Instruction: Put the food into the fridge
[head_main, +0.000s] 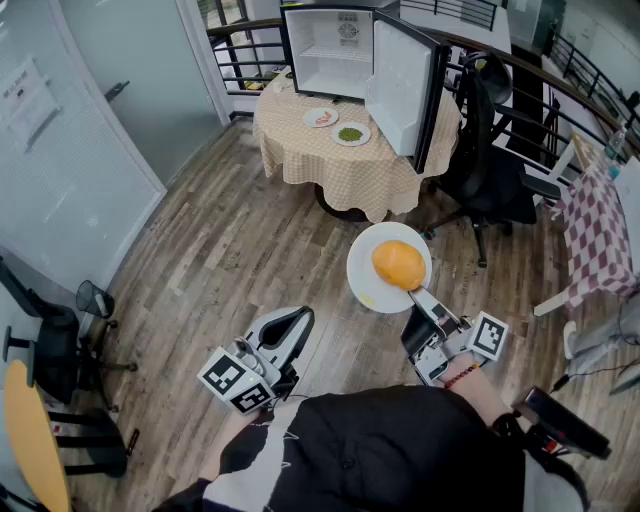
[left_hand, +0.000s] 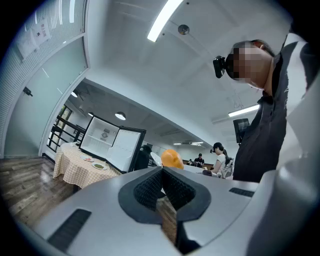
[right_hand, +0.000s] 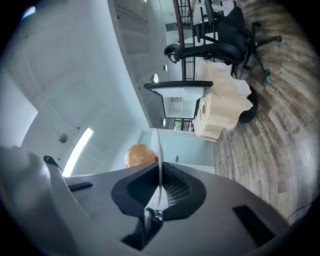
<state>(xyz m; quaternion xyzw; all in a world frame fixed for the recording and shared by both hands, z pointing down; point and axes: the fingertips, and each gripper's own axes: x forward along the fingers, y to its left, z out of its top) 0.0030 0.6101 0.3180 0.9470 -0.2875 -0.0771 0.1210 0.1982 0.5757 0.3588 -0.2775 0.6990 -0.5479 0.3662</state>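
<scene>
Orange rounded food (head_main: 398, 264), smooth, on white plate (head_main: 364, 288)

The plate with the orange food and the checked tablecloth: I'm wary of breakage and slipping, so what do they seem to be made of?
Plate: even white, smooth, with a thin rim; likely glazed ceramic or melamine, which one is unclear.
Tablecloth: matte woven fabric in a beige check, hanging in soft folds all round.

This is an office-like open room, with frosted glass partitions (head_main: 80, 150), a black swivel office chair (head_main: 490, 170) and long ceiling strip lights (left_hand: 164, 20). A small fridge (head_main: 335, 55) stands on a cloth-covered round table (head_main: 310, 150) over a wood-plank floor (head_main: 230, 260), and other people (left_hand: 218, 152) are in the background.
</scene>
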